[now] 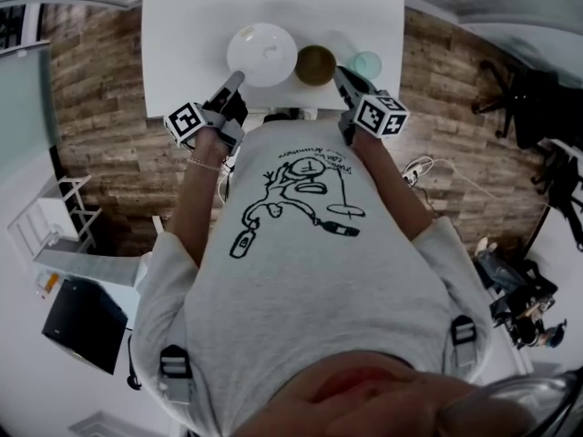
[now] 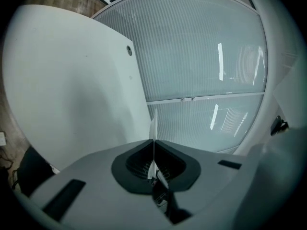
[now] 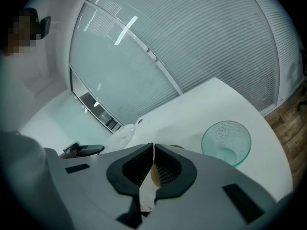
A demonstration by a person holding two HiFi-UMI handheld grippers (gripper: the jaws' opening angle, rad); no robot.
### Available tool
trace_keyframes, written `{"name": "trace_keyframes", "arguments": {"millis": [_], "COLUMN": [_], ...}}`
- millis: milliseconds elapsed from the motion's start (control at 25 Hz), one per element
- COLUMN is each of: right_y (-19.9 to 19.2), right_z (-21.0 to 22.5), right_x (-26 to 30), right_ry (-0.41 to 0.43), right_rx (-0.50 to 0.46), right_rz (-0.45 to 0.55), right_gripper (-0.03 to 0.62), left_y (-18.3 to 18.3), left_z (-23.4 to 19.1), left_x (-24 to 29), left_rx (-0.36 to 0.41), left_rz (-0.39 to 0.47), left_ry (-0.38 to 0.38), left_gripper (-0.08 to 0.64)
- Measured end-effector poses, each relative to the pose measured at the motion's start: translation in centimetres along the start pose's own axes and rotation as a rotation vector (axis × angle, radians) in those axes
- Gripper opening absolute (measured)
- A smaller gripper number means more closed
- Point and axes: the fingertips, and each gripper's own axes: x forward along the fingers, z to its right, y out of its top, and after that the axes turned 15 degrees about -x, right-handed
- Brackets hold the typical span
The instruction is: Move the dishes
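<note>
Ahead of both claws, a white table (image 1: 182, 25), with all three dishes in a row close to its near edge. Seems only at the start: no dish carried away yet, all three left to move, and cannot say where to.

Just in front of the left claw (image 1: 239, 77), touching its tip, the plate (image 1: 261, 54), the biggest dish. Clenched here: pressed together in the left gripper view, with a thin white sliver caught in the seam, judged to be the plate's rim seen from the edge. Cannot tell whether lifted or resting on the table.

Between the two claws, nearer to the right claw (image 1: 339, 75), the brown bowl (image 1: 315, 65), just beside the plate. Seen partly under the right jaws through a narrow slit. Closed almost fully there, grasping nothing as far as visible.

Ahead and to the right of the right claw, the glass bowl (image 3: 226, 140), apart from the jaws.

Both forearms stretched forward, claws pointing inward toward the row. Left claw rolled onto its side and held low, near table level. Right claw held higher, tilted slightly.
</note>
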Motion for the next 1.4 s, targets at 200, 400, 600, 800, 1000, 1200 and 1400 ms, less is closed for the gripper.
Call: {"name": "trace_keyframes", "arguments": {"millis": [200, 400, 600, 800, 1000, 1200, 1400], "right_y": [0.8, 1.9, 3.2, 3.8, 3.7, 3.4, 3.3], "right_z": [-1.3, -2.9, -4.3, -5.2, -5.4, -5.4, -5.1], "right_x": [-0.5, -0.9, -1.3, -1.6, -1.9, -2.1, -2.4], "right_ry": [0.057, 0.096, 0.126, 0.141, 0.146, 0.145, 0.138], "right_rx": [-0.031, -0.083, -0.119, -0.146, -0.145, -0.15, -0.144], "right_rz": [0.033, 0.061, 0.088, 0.1, 0.1, 0.093, 0.092], "right_gripper": [0.035, 0.035, 0.035, 0.035, 0.035, 0.035, 0.035], "left_y": [0.1, 0.3, 0.7, 1.2, 1.7, 2.2, 2.5], "left_z": [-1.9, -3.4, -4.6, -5.9, -7.5, -8.5, -9.9], "left_x": [0.1, 0.1, 0.3, 0.5, 0.6, 0.7, 0.9], "left_rx": [0.011, 0.012, 0.015, 0.001, -0.018, -0.043, -0.059], "left_rz": [0.009, 0.006, 0.01, 0.012, 0.02, 0.027, 0.045], "left_ry": [0.031, 0.048, 0.065, 0.058, 0.06, 0.031, 0.04], "left_gripper": [0.009, 0.009, 0.009, 0.009, 0.009, 0.009, 0.009]}}
